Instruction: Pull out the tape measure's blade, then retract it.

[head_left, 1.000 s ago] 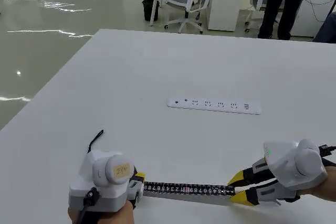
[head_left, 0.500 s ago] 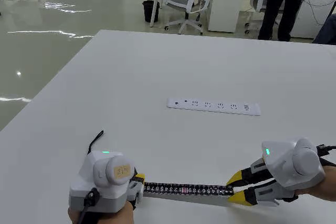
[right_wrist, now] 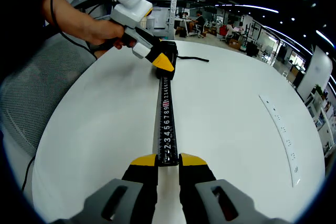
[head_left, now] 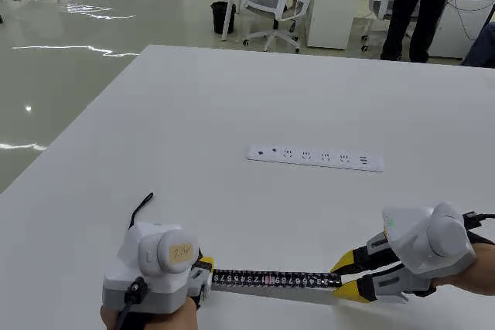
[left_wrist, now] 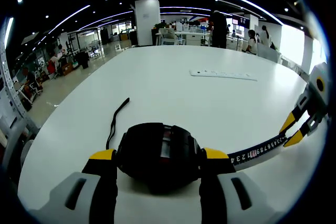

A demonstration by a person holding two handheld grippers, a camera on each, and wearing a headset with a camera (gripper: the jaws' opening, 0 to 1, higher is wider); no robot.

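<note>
Wide white matte table [head_left: 232,113] takes up most of the head view; glossy grey floor beyond its far edge. Left gripper [head_left: 205,272], white-bodied with yellow-tipped jaws, sits at the near left edge of the table, a hand under it. In the left gripper view its jaws are closed against both sides of a black rounded plastic tape measure case [left_wrist: 157,148], which rests on the tabletop between them. Right gripper [head_left: 344,276], same build, lies low over the near right part of the table and points left toward the other gripper. In the right gripper view the two yellow tips clamp the free end of the blade [right_wrist: 166,114], one tip on each edge. The blade is a black steel strip with white numerals and one red mark, drawn out of the case and running straight between the two grippers, lying flat on or just above the surface; cannot tell which. Long white flat power strip [head_left: 315,157] with a row of sockets lies farther out on the table, well apart from both grippers and roughly parallel to the blade. Thin black wrist strap [head_left: 141,206] trails from the case on the table, curling away on the side opposite the blade.
</note>
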